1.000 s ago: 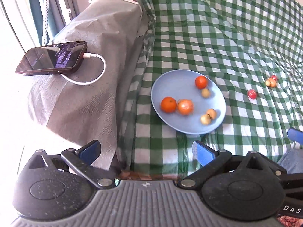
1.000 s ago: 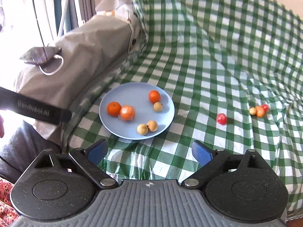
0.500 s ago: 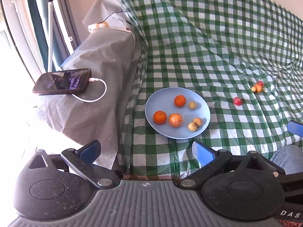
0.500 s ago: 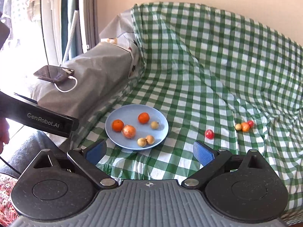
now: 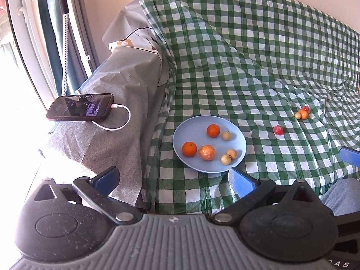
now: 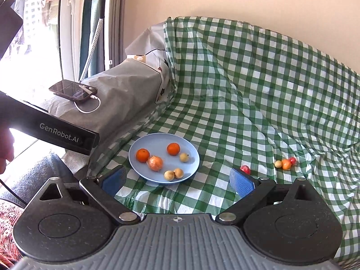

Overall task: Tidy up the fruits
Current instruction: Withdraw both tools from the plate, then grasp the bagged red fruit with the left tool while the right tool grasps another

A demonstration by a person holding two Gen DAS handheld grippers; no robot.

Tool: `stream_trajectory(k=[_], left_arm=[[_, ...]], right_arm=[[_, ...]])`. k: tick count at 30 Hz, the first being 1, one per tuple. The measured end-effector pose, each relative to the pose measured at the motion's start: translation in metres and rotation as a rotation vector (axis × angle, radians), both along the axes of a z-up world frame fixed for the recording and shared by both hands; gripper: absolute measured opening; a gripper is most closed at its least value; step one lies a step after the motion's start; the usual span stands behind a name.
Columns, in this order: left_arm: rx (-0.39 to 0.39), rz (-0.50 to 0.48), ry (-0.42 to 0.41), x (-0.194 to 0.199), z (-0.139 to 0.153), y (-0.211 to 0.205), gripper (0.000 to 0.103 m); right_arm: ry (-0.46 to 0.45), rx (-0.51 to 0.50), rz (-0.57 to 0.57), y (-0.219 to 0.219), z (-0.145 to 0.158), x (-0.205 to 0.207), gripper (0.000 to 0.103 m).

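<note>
We see a sofa under a green checked cloth, its armrest wrapped in grey fabric, with a beige wall behind and a bright window at the left. On the armrest lies a phone with a white cable plugged in.

Our left gripper hangs low before the seat edge, jaws spread wide with nothing between them. Our right gripper is likewise held back from the cloth, jaws wide apart and empty; the plate shows between its fingers.

A blue plate sits on the seat near the armrest. In it we count three oranges and three small yellow fruits. Well to the right, on the cloth, lies a red fruit, and farther right a touching cluster of three small fruits.
</note>
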State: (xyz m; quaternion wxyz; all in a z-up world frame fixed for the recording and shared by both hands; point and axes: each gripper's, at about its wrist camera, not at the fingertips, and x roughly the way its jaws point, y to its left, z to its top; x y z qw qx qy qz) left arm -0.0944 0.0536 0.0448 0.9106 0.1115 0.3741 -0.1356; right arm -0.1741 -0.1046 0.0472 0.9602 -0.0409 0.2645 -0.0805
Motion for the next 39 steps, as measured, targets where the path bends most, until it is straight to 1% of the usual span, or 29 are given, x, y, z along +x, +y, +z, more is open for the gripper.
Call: stream_trajectory(k=[5, 15, 20, 24, 28, 32, 36, 39], left_arm=[[0.007, 0.005, 0.002, 0.001, -0.003, 0.002, 0.103], [0.027, 0.001, 0.039, 0.012, -0.013, -0.001, 0.103], [0.064, -0.02, 0.068, 0.022, -0.022, -0.013, 0.103], [0.109, -0.043, 0.085, 0.031, -0.029, -0.031, 0.103], [0.121, -0.072, 0.113, 0.047, -0.034, -0.059, 0.103], [0.111, -0.119, 0.131, 0.065, -0.041, -0.103, 0.103], [0.109, -0.196, 0.152, 0.084, -0.057, -0.158, 0.103], [0.117, -0.261, 0.165, 0.098, -0.072, -0.202, 0.103]], right_arm=[[0.008, 0.012, 0.005, 0.0, -0.002, 0.002, 0.098], [0.043, 0.05, -0.001, -0.01, -0.009, 0.01, 0.098], [0.057, 0.082, -0.014, -0.017, -0.016, 0.015, 0.098], [0.056, 0.126, -0.059, -0.035, -0.022, 0.018, 0.098], [0.027, 0.179, -0.169, -0.071, -0.029, 0.021, 0.098], [0.011, 0.202, -0.299, -0.124, -0.039, 0.026, 0.098], [0.001, 0.174, -0.418, -0.185, -0.05, 0.037, 0.098], [-0.011, 0.155, -0.478, -0.234, -0.06, 0.052, 0.098]])
